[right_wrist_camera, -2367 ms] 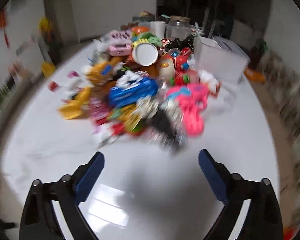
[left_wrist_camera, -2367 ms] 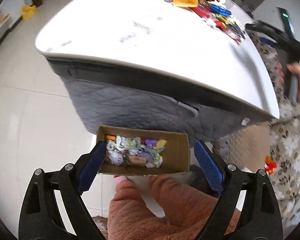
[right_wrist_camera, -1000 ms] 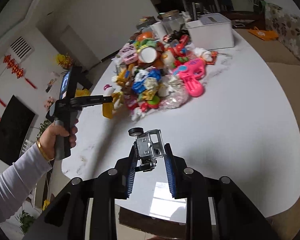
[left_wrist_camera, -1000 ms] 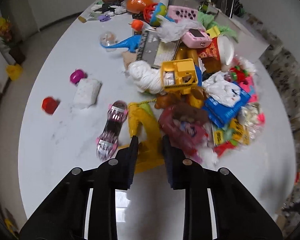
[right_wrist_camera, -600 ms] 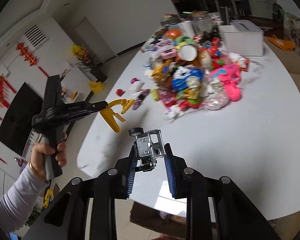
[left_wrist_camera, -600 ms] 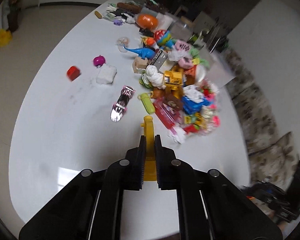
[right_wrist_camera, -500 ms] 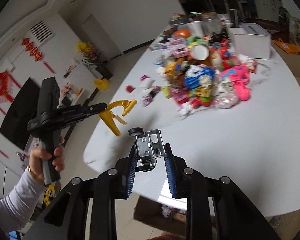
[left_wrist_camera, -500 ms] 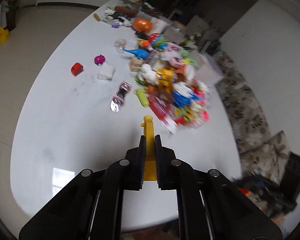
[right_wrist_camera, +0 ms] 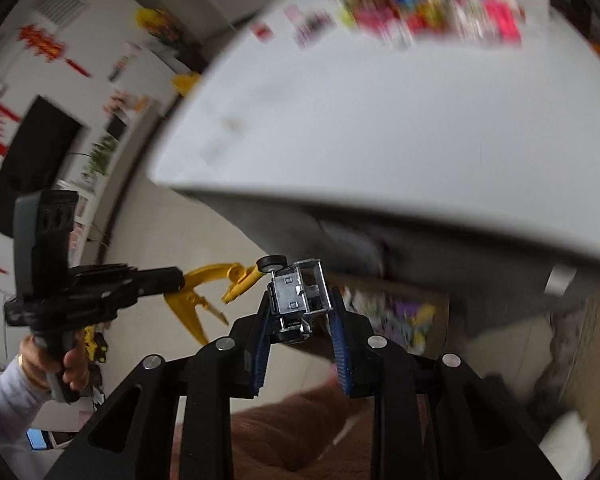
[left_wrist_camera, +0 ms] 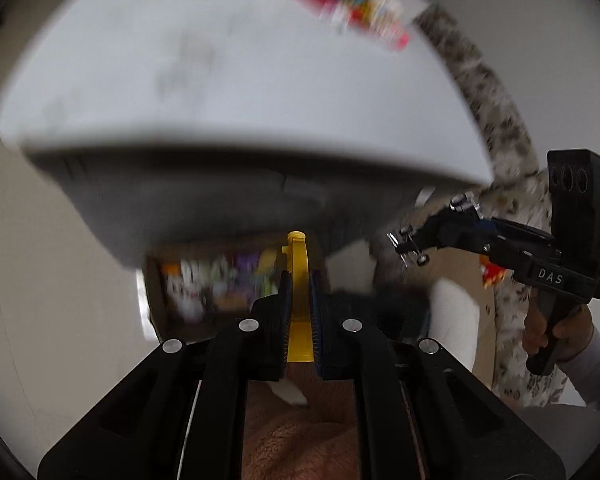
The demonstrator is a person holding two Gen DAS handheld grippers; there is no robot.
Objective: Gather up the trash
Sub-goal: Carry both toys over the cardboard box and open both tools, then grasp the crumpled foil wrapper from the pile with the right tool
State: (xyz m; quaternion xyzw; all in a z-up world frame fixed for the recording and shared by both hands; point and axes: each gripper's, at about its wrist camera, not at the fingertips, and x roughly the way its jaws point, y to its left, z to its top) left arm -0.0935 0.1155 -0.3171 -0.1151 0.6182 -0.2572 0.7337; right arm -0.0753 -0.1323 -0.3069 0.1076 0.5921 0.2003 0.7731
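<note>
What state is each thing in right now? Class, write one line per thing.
Left gripper: shut on the yellow toy, jaws just closed.
Yellow toy: clamped, held in the air above the box.
Right gripper: shut on the metal toy.
Metal toy: clamped, held in the air.
Box: open-topped, on the floor under the table edge, partly filled.
Table: pile at its far side.

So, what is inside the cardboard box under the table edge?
The cardboard box holds a blurred heap of small white, purple, orange and yellow pieces. The left tongs and yellow toy cover its right part.
</note>
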